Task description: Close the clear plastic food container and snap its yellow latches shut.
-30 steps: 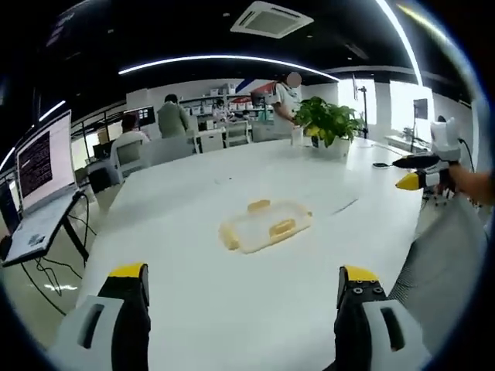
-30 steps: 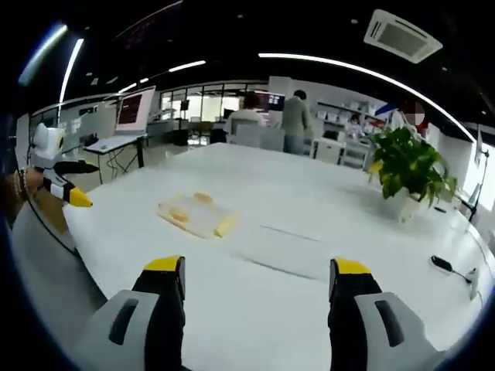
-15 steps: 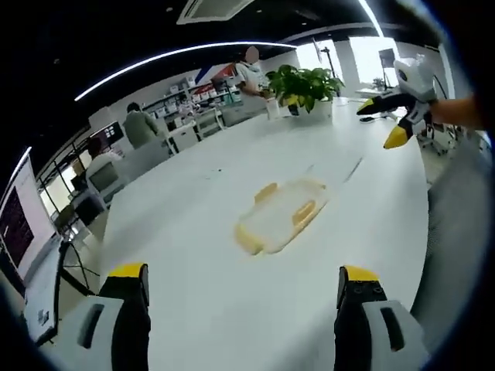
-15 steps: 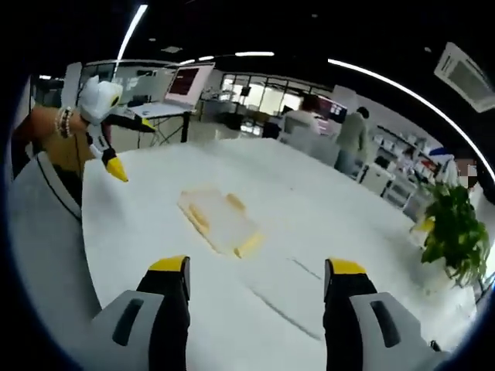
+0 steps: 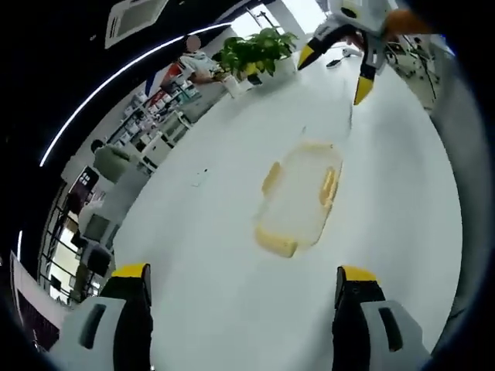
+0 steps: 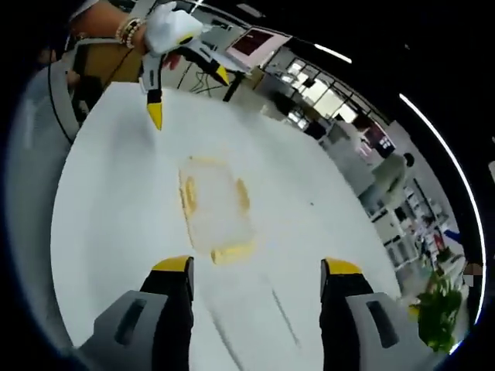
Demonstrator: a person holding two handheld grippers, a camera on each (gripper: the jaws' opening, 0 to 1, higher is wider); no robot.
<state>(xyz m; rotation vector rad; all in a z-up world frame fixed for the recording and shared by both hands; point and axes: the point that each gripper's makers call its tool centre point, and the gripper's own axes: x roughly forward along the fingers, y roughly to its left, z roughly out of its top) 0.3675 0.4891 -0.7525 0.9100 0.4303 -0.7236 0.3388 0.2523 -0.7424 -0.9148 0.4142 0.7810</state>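
Now the clear container [image 5: 298,199] lies flat mid-desk [image 5: 232,294], long axis running from one pair of tongs to the other. Left tongs [image 5: 241,280] gape wide, right tongs [image 6: 256,267] too, each empty, right looking slightly nearer.

The bench [image 5: 193,255] is a smooth white top with a faint sheen (soft reflections run across it in the right gripper view). On it the food container [image 5: 298,199] is clear, slightly cloudy plastic, its latches [image 5: 276,243] an opaque matt yellow plastic. The left tongs [image 5: 241,287] and right tongs [image 6: 255,280] have matt black jaws capped in yellow, set in smooth pale grey plastic housings. The far plant [image 5: 255,51] has glossy green leaves.
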